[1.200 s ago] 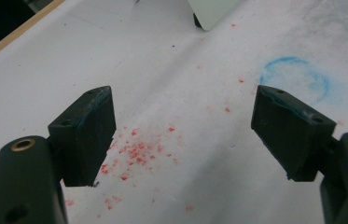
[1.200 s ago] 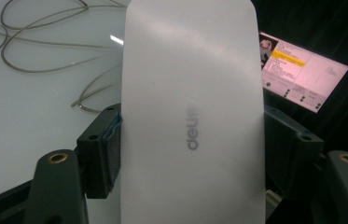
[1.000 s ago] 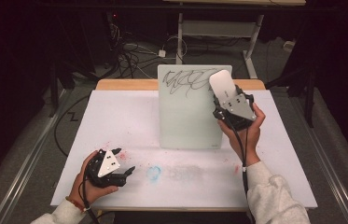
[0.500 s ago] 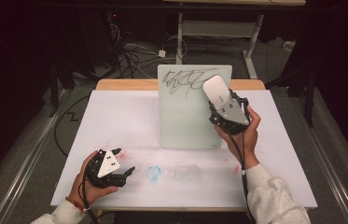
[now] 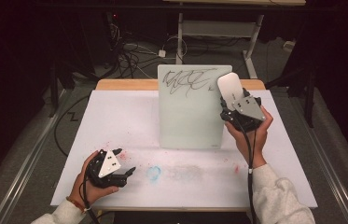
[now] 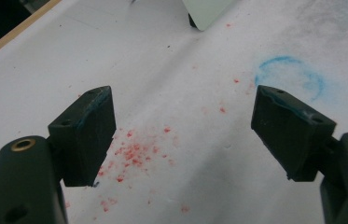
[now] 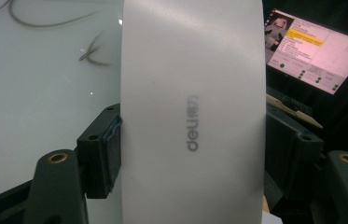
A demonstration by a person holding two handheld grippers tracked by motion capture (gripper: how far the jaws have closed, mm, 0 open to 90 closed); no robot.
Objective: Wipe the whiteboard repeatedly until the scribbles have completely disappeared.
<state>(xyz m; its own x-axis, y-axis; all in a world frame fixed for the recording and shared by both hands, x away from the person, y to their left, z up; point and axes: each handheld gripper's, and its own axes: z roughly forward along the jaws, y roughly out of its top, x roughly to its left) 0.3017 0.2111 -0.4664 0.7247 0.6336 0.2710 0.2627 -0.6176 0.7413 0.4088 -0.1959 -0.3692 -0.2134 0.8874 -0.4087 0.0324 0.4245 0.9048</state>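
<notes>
A pale whiteboard [image 5: 188,112] stands upright mid-table with dark scribbles [image 5: 188,79] across its top. My right gripper [image 5: 231,101] is shut on a white eraser [image 5: 229,86], held at the board's upper right edge. In the right gripper view the eraser [image 7: 192,112], marked "deli", sits between both jaws with the board [image 7: 36,93] behind it to the left. My left gripper [image 5: 126,161] rests open near the front left of the table. In the left gripper view its jaws stand wide apart, and the left gripper [image 6: 188,126] has nothing in it.
The white table sheet [image 5: 115,116] carries red specks [image 6: 134,154] and a blue ring smear [image 6: 290,77] near the left gripper. A lit monitor [image 7: 316,46] is off to the right. Cables [image 5: 134,51] lie on the dark floor behind the table.
The right gripper carried the eraser slightly left and down over the board, then back up to the board's right edge. The left gripper stayed put.
</notes>
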